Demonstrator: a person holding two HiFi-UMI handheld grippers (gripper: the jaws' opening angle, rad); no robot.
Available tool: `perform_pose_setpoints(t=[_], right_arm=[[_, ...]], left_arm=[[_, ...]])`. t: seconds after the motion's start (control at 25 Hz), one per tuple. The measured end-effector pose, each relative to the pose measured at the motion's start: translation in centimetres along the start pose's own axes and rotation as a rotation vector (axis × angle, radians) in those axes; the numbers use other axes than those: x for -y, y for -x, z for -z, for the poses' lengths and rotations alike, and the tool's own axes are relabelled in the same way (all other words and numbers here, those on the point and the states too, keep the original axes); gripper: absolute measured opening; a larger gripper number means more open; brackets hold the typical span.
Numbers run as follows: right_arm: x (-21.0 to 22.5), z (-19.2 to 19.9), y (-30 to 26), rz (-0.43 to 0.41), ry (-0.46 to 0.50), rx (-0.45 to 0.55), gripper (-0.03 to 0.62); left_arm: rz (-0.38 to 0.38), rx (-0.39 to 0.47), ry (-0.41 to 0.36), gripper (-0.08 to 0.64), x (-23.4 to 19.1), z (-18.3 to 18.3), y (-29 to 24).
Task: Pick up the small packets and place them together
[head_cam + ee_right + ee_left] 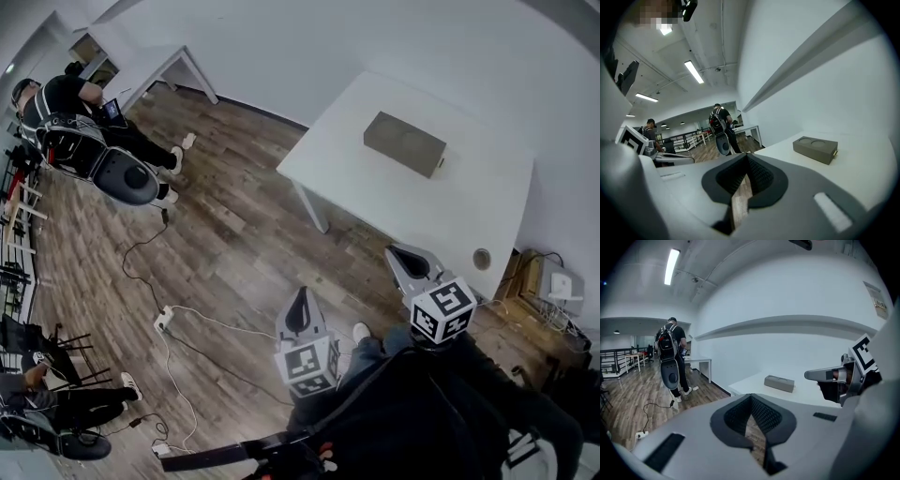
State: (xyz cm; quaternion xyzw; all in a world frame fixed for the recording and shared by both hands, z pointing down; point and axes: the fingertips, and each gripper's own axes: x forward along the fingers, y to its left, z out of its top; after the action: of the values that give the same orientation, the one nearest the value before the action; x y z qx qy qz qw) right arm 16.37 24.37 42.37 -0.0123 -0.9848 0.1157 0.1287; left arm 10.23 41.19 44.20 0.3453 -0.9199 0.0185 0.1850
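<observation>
**Both grippers held empty above the floor, short of the table; task judged not yet begun.**

Nearest, the left gripper (751, 398) and the right gripper (747, 156) each have their jaws closed tip to tip with nothing between them, and only the wooden floor (216, 244) shows beneath. Beyond stands the white table (487, 187), bearing a single grey box (404, 143) with two round recesses in its top. No small packets appear in any view. Whether they lie inside the box or elsewhere cannot be told, so all picking and gathering seems left to do. Farthest, a person (67, 97) stands at another table, well apart.
</observation>
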Motion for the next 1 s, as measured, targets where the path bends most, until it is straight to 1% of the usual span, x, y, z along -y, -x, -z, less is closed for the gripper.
perform_pose_setpoints(t=[0.12,0.2,0.28,0.44,0.52,0.72,0.8,0.92,1.0], right_arm=[[-0.4,-0.2,-1.2,0.012,-0.007,0.001,-0.002],[-0.2,-0.4,-2.0,0.020,-0.005,-0.007,-0.002],[0.2,-1.0,-2.8,0.029,0.000,-0.003,-0.002],[1.1,-1.9,-4.7,0.045,0.003,0.008,-0.002],[1.4,-2.0,-6.1,0.045,0.005,0.004,-0.002],[3.3,-2.5,-11.0,0.043,0.020,-0.020,-0.002],[4.3,-3.3,-13.4,0.047,0.018,-0.019,-0.002],[6.3,-5.2,-16.5,0.054,0.017,-0.009,-0.002],[8.0,-6.0,-18.2,0.069,0.017,-0.012,-0.002]], left_arm=[[0.005,-0.007,0.016,0.000,-1.1,-0.3,-0.9],[0.017,-0.017,0.039,0.001,-1.2,0.3,-1.5],[0.032,-0.022,0.043,0.000,-1.3,0.4,-2.2],[0.024,-0.009,0.040,0.000,-2.4,-1.2,-3.9],[0.020,-0.012,0.044,0.000,-3.2,-1.3,-5.1],[0.005,-0.023,0.040,0.001,-5.2,-2.1,-9.7],[0.013,-0.032,0.031,0.000,-6.1,-2.7,-12.0],[0.017,-0.027,0.006,0.000,-6.7,-5.3,-15.7],[0.025,-0.025,0.003,0.000,-6.7,-6.9,-18.3]])
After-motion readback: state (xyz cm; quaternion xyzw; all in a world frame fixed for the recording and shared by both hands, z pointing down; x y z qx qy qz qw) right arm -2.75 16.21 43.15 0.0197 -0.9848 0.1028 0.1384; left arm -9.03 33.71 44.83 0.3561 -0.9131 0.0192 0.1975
